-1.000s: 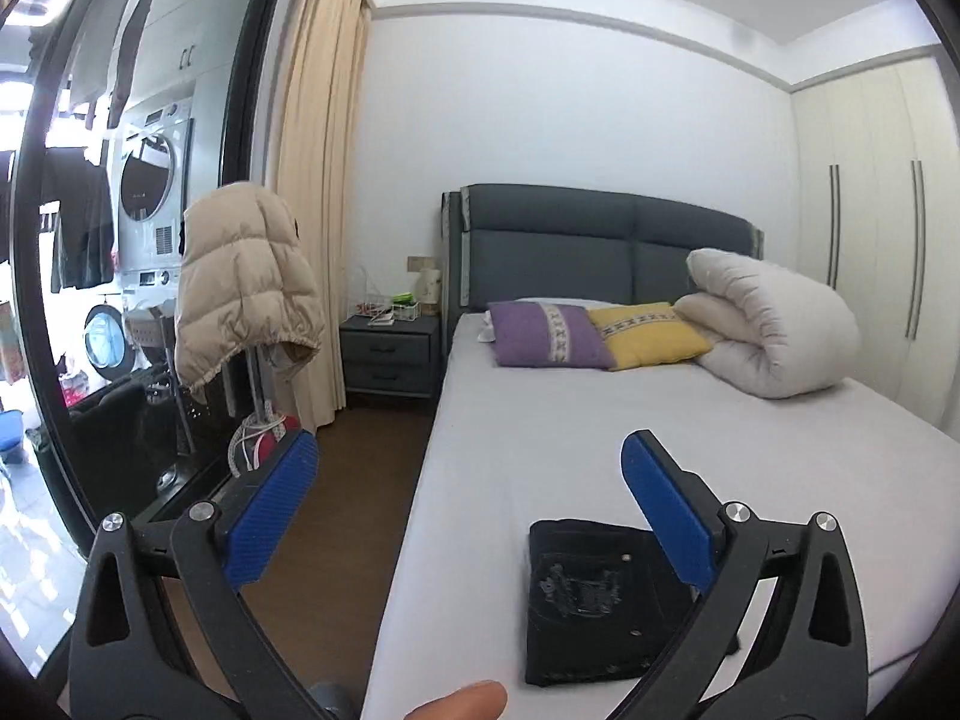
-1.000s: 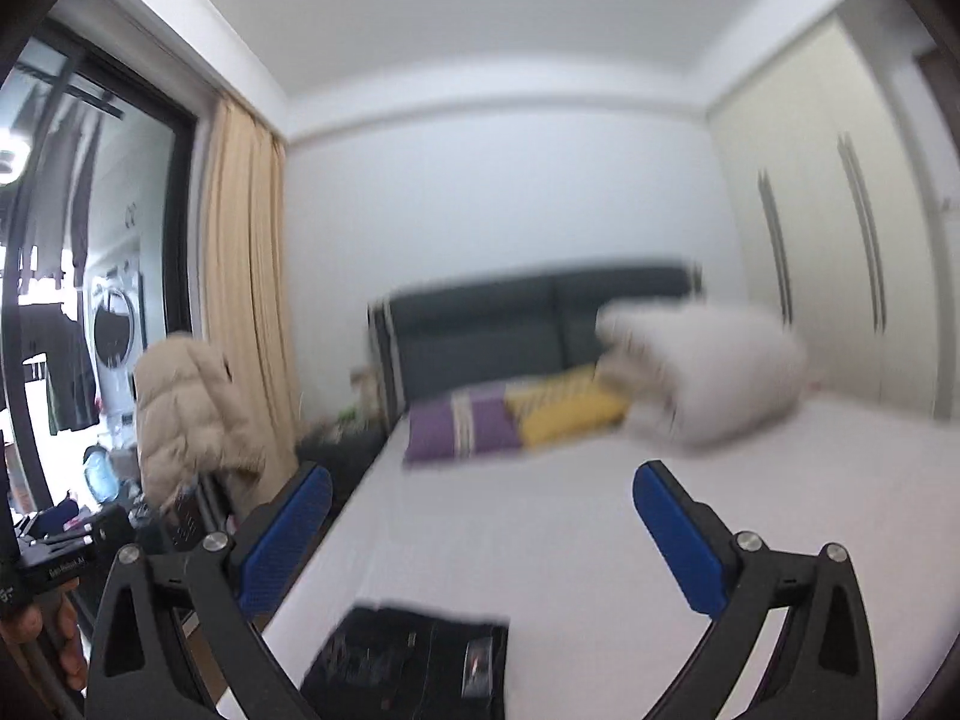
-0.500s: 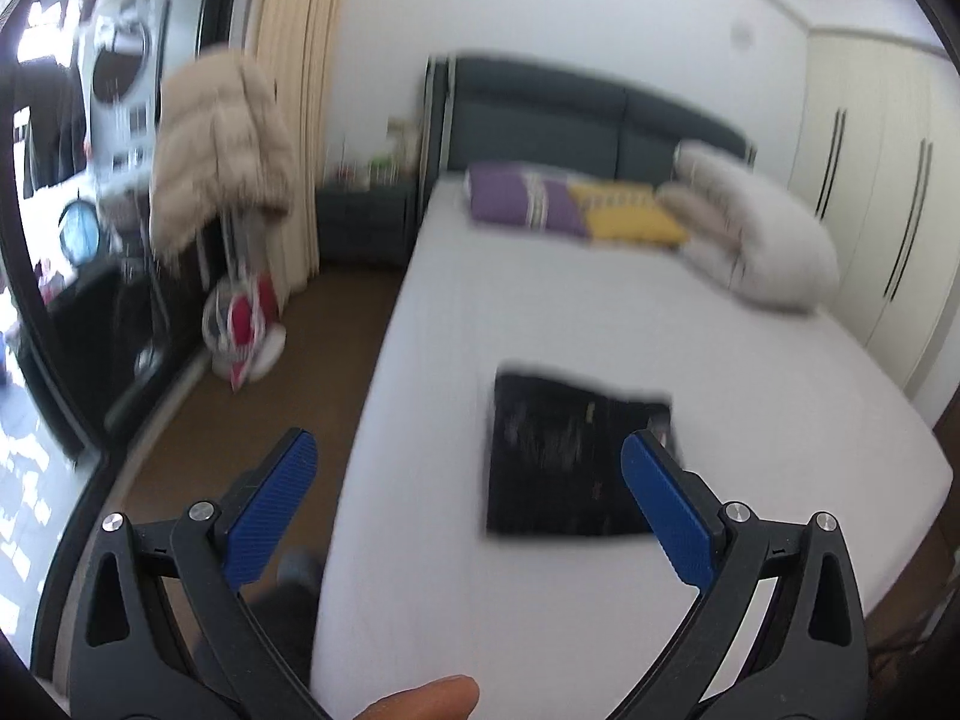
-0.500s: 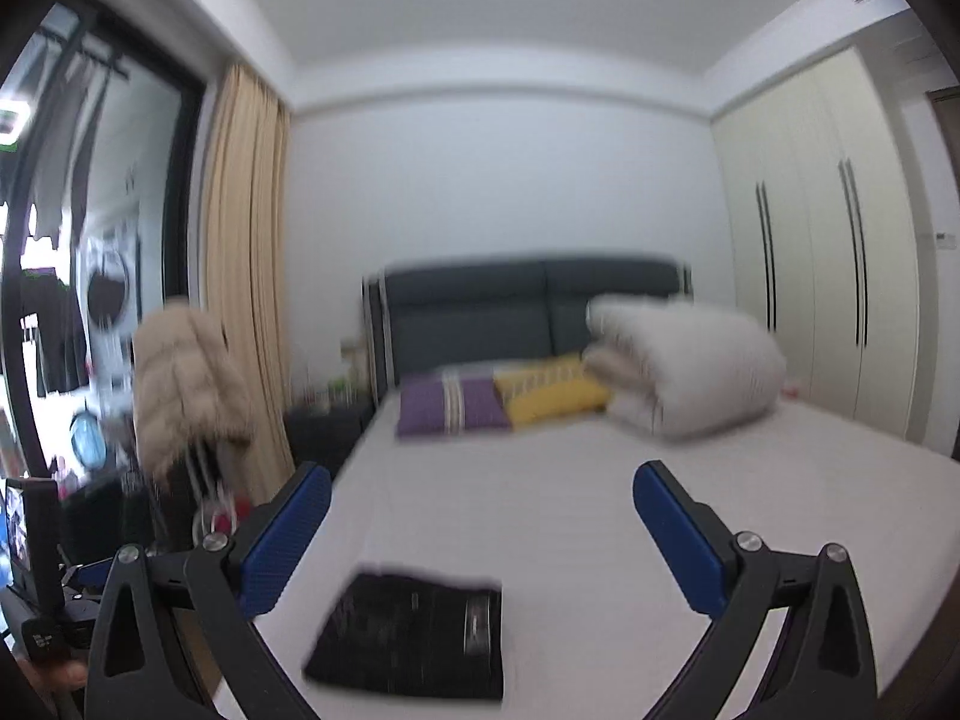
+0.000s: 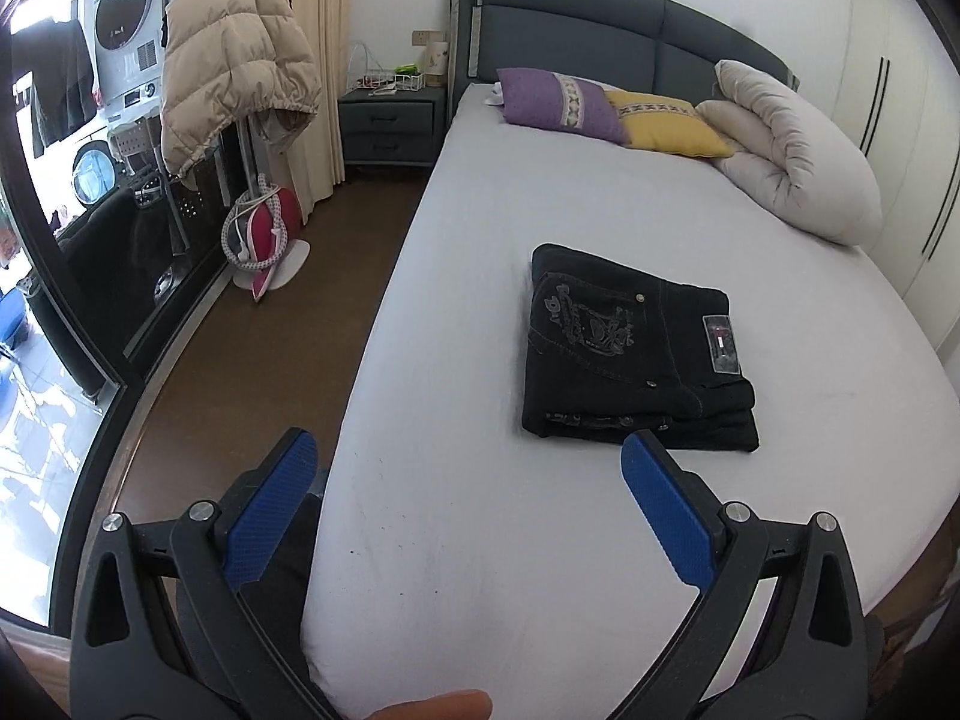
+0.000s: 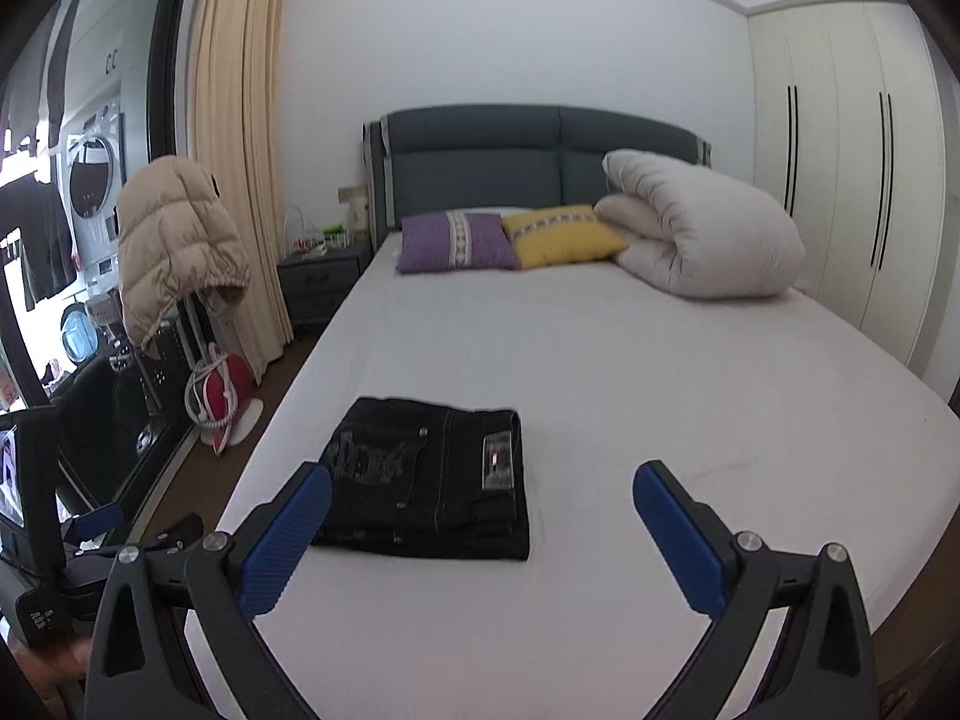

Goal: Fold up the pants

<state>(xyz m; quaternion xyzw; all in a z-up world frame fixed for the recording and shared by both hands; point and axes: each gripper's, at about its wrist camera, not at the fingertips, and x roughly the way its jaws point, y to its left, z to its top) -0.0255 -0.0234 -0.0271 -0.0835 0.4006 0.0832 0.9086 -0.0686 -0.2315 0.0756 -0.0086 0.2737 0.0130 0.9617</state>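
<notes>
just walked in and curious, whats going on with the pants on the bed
A person holds a two-finger gripper in each hand. The black denim pants lie folded into a compact stack on the white-sheeted bed. The left gripper and right gripper both hover open above the sheet, touching nothing. The fold looks finished.

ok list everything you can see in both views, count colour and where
pants: 1, black, folded on the bed, near its foot
bed: 1, white sheet, grey headboard
pillows: 2, purple and yellow, at the headboard
duvet: 1, off-white, rolled, right of the pillows
nightstand: 1, grey, left of the bed
puffer jacket: 1, beige, hung by the glass door
garment steamer: 1, pink and white, on the floor under the jacket
curtain: 1, cream, beside the door
wardrobe: 1, cream, right wall
left gripper: blue fingers, open, empty
right gripper: blue fingers, open, empty
</notes>
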